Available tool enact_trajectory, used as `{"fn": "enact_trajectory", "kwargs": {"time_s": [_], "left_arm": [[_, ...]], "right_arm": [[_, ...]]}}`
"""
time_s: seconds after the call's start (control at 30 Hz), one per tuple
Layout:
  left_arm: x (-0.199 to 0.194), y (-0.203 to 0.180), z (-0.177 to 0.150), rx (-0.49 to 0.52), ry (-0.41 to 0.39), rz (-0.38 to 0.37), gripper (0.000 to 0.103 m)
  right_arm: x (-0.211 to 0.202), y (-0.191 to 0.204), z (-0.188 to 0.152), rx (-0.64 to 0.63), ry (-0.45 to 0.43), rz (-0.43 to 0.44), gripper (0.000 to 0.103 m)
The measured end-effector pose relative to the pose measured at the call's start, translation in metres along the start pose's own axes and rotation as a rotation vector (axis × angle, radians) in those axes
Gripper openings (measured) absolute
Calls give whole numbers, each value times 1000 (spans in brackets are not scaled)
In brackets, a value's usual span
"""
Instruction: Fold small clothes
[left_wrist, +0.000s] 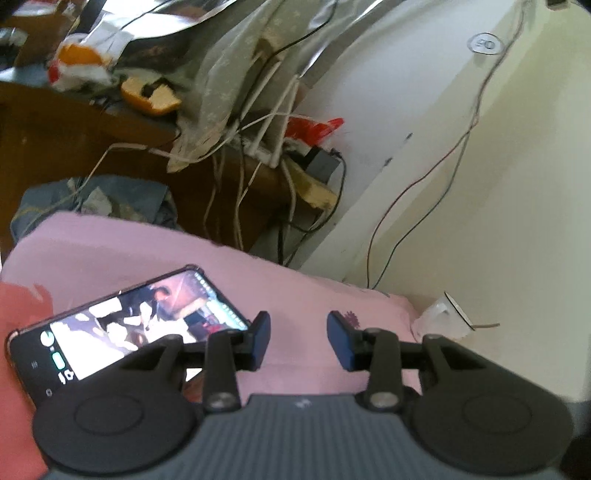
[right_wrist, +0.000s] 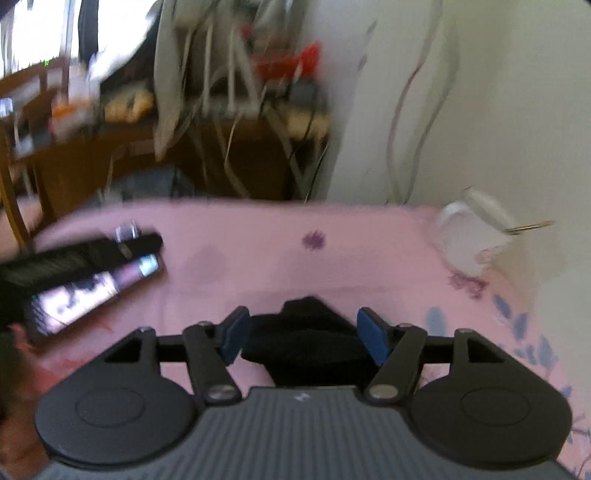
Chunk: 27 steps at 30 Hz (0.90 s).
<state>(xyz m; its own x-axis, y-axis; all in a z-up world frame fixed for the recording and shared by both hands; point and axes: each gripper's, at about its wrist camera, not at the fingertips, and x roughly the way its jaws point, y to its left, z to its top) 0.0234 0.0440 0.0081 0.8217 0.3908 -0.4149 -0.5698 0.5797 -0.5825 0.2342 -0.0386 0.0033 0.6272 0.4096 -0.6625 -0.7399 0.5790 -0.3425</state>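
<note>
A small black garment (right_wrist: 303, 354) lies bunched on the pink bedsheet (right_wrist: 258, 258). My right gripper (right_wrist: 303, 325) is open and straddles it; the blue pads stand at its two sides without squeezing it. In the left wrist view my left gripper (left_wrist: 299, 339) hovers open over bare pink sheet (left_wrist: 147, 251), with nothing between its fingers. The black garment does not show in that view. In the blurred right wrist view the left gripper (right_wrist: 147, 242) reaches in from the left, above a phone.
A lit phone (left_wrist: 129, 325) (right_wrist: 85, 291) lies on the sheet to the left. A white cup-like object (left_wrist: 443, 317) (right_wrist: 465, 236) sits at the bed's right corner by the wall. Beyond the bed stands a cluttered wooden table (left_wrist: 74, 147) with hanging cables (left_wrist: 240, 206).
</note>
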Motion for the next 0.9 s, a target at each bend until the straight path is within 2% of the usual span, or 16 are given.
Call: {"fn": "enact_trajectory", "kwargs": {"time_s": [0.03, 0.1, 0.13, 0.2, 0.27, 0.37, 0.43, 0.5, 0.57, 0.63, 0.67, 0.7, 0.73, 0.77, 0.83, 0.9], "left_arm": [[1, 1, 1, -9, 9, 2, 35], [5, 4, 2, -28, 20, 6, 35], [5, 5, 2, -36, 19, 11, 35], [5, 8, 2, -49, 12, 19, 35], [5, 8, 2, -44, 15, 24, 35], [7, 3, 0, -10, 29, 25, 37], [7, 1, -1, 5, 26, 31, 40], [9, -1, -2, 24, 31, 33, 40], [11, -4, -4, 43, 47, 30, 41], [13, -5, -4, 44, 54, 41, 42], [12, -4, -4, 31, 47, 47, 42], [10, 0, -2, 11, 28, 55, 42], [7, 3, 0, -8, -1, 67, 42], [2, 8, 2, -27, -42, 84, 43], [-6, 14, 5, -52, -107, 114, 46], [-9, 18, 8, -64, -141, 141, 46]], "right_arm": [[12, 4, -1, -8, 33, -1, 46], [14, 4, 4, 35, -8, 20, 8], [12, 1, 9, 77, -28, 7, 3], [-6, -19, 18, 240, -139, 107, 3], [-43, -46, 22, 393, -310, 253, 3], [-104, -82, 17, 484, -529, 400, 0], [-140, -100, 7, 512, -593, 382, 0], [-175, -119, -18, 529, -633, 316, 0], [-202, -129, -47, 531, -620, 202, 0], [-217, -130, -70, 509, -557, 65, 0], [-217, -127, -78, 508, -511, 16, 4], [-212, -124, -82, 506, -458, -2, 12], [-206, -118, -85, 506, -414, 5, 38], [-196, -110, -86, 507, -376, 10, 49], [-172, -86, -82, 466, -296, 62, 58], [-139, -54, -70, 382, -203, 79, 57]]}}
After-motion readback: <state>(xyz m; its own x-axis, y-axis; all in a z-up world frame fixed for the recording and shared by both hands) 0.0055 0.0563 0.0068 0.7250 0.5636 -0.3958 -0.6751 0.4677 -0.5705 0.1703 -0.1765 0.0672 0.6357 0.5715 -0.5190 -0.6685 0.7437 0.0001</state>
